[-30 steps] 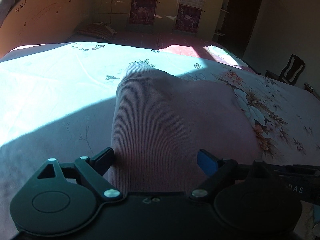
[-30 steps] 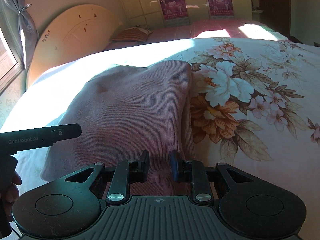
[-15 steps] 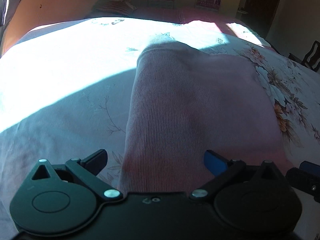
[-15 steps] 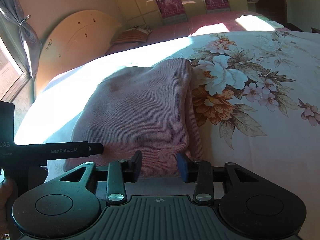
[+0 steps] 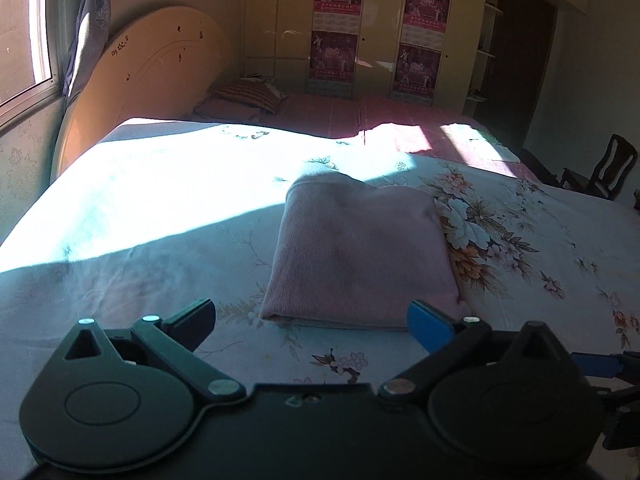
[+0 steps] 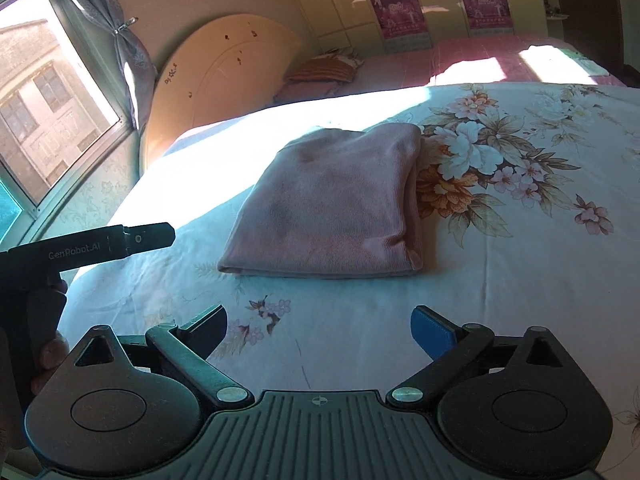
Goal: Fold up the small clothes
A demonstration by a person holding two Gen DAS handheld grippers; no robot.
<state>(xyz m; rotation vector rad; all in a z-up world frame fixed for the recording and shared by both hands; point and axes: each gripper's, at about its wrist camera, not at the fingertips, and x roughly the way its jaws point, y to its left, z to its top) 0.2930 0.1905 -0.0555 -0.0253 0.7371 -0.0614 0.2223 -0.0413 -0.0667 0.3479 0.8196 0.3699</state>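
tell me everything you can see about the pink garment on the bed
The pink garment is a soft, finely ribbed knit, folded into a compact, roughly square bundle lying flat on the floral bedsheet. Stacked layers show along its near edge and right side; the top is smooth with faint dimples. Sunlight catches its far edge, the rest lies in shade. Only the sheet touches it: both claws are open and clear of it, and a large printed flower sits just beside its right edge.

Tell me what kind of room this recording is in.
A home bedroom, most likely: a bed with a floral sheet, a curved headboard, and wardrobe doors along the far wall.
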